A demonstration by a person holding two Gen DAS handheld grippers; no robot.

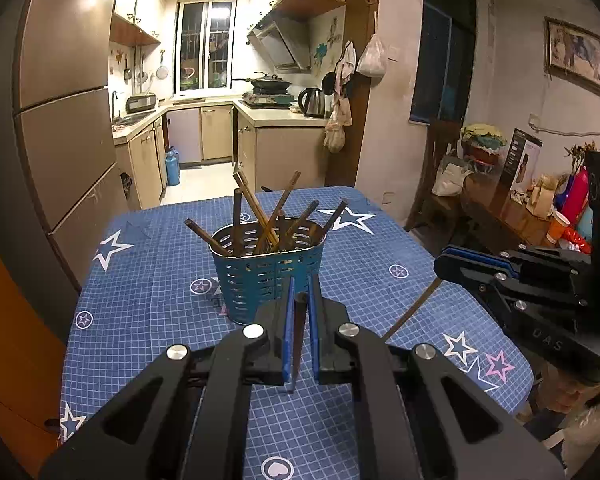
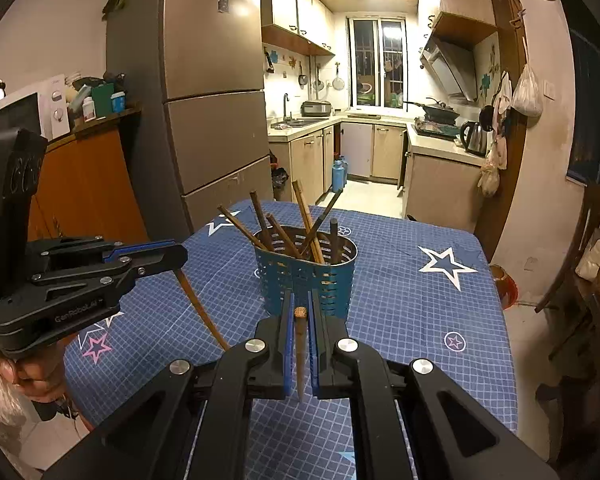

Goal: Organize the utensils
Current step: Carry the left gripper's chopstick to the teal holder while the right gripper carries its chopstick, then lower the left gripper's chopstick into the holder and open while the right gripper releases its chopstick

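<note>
A blue perforated utensil holder point(image 1: 268, 276) stands mid-table with several dark wooden chopsticks point(image 1: 260, 216) leaning in it; it also shows in the right wrist view point(image 2: 306, 280). My left gripper point(image 1: 301, 292) is shut on a dark chopstick point(image 1: 298, 340), just in front of the holder. My right gripper point(image 2: 300, 304) is shut on a brown chopstick point(image 2: 300, 356), also just short of the holder. Each gripper shows in the other's view: the right gripper point(image 1: 444, 266) with its chopstick point(image 1: 414, 306) hanging down, and the left gripper point(image 2: 180, 254) with its chopstick point(image 2: 202, 312).
The table wears a blue checked cloth with stars point(image 1: 148, 280). A tall fridge point(image 2: 216, 92) stands at the left, the kitchen beyond. A cluttered side table point(image 1: 540, 208) and a chair sit to the right.
</note>
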